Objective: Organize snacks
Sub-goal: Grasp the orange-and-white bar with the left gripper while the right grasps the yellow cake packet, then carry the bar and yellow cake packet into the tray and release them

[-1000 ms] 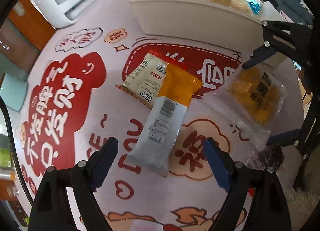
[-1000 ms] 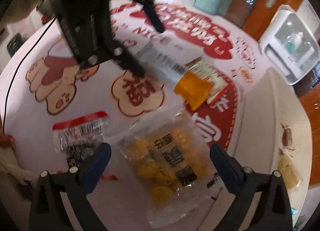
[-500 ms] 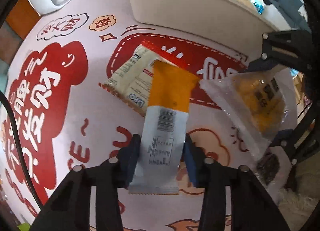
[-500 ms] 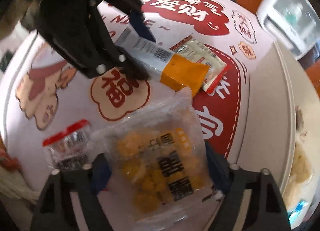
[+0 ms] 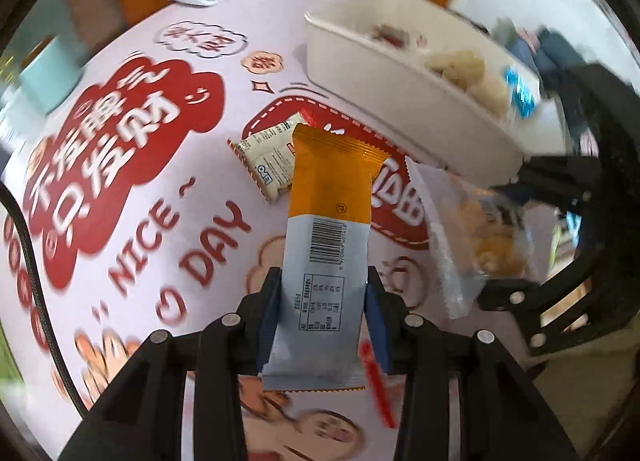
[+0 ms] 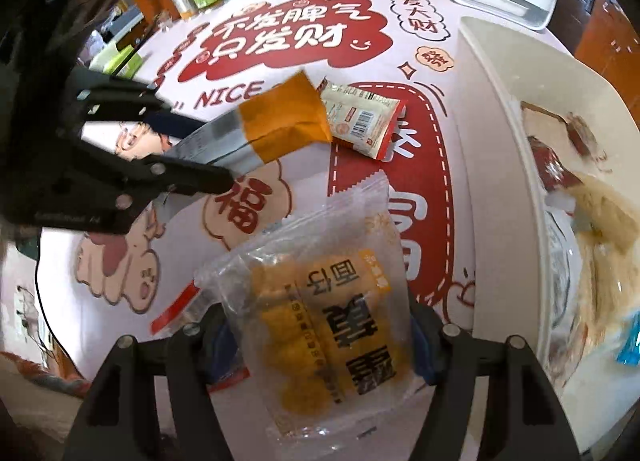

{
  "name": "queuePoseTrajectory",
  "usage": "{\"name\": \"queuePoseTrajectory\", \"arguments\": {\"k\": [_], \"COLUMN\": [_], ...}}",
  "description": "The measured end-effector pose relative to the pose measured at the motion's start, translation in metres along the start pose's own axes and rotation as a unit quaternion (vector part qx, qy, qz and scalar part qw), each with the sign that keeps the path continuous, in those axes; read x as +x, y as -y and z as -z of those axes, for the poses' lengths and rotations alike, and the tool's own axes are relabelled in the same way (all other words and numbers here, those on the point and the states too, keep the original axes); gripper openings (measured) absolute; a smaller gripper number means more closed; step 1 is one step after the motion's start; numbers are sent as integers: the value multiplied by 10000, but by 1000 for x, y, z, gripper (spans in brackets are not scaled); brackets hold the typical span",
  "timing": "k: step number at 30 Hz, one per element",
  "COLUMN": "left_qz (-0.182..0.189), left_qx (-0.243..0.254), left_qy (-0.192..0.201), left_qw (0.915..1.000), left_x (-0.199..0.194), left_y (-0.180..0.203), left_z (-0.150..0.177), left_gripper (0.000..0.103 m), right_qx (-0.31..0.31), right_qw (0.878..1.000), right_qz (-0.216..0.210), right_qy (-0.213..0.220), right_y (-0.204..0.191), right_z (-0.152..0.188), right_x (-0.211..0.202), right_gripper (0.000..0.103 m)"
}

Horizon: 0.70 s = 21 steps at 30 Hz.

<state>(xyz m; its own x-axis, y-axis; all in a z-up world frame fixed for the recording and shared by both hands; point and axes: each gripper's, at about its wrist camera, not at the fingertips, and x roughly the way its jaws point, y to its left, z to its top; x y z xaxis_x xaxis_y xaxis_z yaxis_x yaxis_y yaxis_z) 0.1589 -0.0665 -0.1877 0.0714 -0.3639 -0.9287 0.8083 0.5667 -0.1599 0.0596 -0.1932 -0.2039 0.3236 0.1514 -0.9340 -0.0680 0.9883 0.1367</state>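
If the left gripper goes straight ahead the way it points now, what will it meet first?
Probably the printed tablecloth, below the orange-and-grey snack bar that the left gripper holds; depth is unclear, and the bar's far end would touch first.

The left gripper (image 5: 324,313) points steeply down, its blue pads (image 5: 375,325) clamped on the sides of a bar (image 5: 326,237) — the bar sticks out forward between them. The right gripper (image 6: 320,337) also points steeply down — its jaws are closing, pressing a bag (image 6: 320,301).
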Motion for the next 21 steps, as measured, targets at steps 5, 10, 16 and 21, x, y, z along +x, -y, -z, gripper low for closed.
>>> {"name": "queuePoseTrajectory", "arguments": {"k": [5, 10, 16, 21], "left_qz": [20, -54, -326, -352], "left_qx": [-607, -886, -942, -1202], "left_qy": [245, 502, 937, 1218], "left_qw": [9979, 9948, 9906, 9846], "left_x": [-34, -57, -83, -89], "left_y": [23, 48, 87, 126], "left_z": [16, 14, -11, -47], "left_gripper": [38, 38, 38, 38], "right_qx": [111, 38, -62, -131], "right_qw": [9994, 9977, 9938, 9907], "right_qz": [-80, -131, -185, -208], "right_qy": [311, 656, 1096, 1336], "right_y": [-5, -3, 17, 53], "right_z": [7, 5, 8, 9], "right_x": [-37, -69, -111, -142], "right_gripper": [69, 69, 69, 69]}}
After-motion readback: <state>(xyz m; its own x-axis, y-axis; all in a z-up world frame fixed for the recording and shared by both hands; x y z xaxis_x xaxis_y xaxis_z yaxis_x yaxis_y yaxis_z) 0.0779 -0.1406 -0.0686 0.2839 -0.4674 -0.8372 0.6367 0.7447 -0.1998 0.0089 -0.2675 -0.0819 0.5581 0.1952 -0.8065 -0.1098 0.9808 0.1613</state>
